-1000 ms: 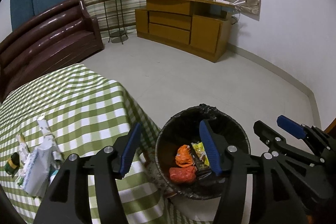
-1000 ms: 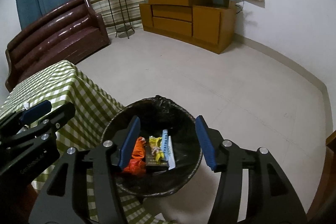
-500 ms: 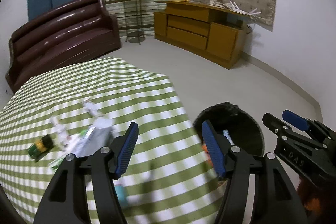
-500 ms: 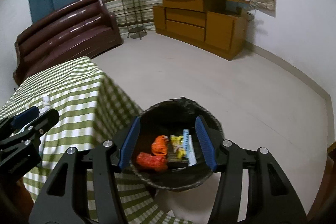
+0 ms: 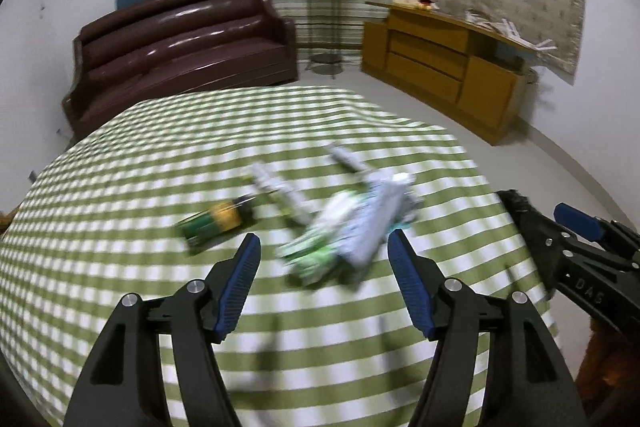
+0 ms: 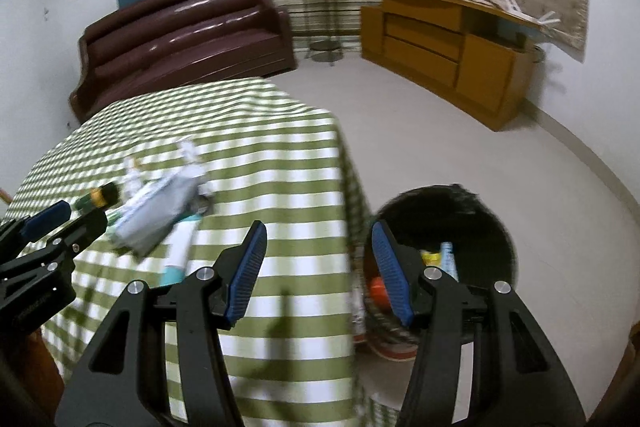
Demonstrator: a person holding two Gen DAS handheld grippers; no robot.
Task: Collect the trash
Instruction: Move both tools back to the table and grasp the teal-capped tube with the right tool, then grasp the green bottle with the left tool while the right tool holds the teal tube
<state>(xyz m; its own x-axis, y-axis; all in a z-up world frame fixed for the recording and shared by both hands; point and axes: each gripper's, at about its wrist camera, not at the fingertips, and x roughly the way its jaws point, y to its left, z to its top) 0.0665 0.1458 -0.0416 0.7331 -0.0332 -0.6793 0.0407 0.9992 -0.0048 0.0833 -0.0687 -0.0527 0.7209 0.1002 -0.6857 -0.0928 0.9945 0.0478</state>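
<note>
So on the left of the left wrist view there's a green-and-yellow wrapper (image 5: 214,225), and right of it a blurry heap of white and green packets (image 5: 352,227), all loose on the checked tablecloth (image 5: 120,187). My left claw (image 5: 322,283) is empty with its jaws opening, probably to straddle that heap. In the right wrist view my right claw (image 6: 320,271) sits parted and empty, with the black-lined trash bin (image 6: 492,227) at lower right, parked against the table edge for short drops, I'd guess.
</note>
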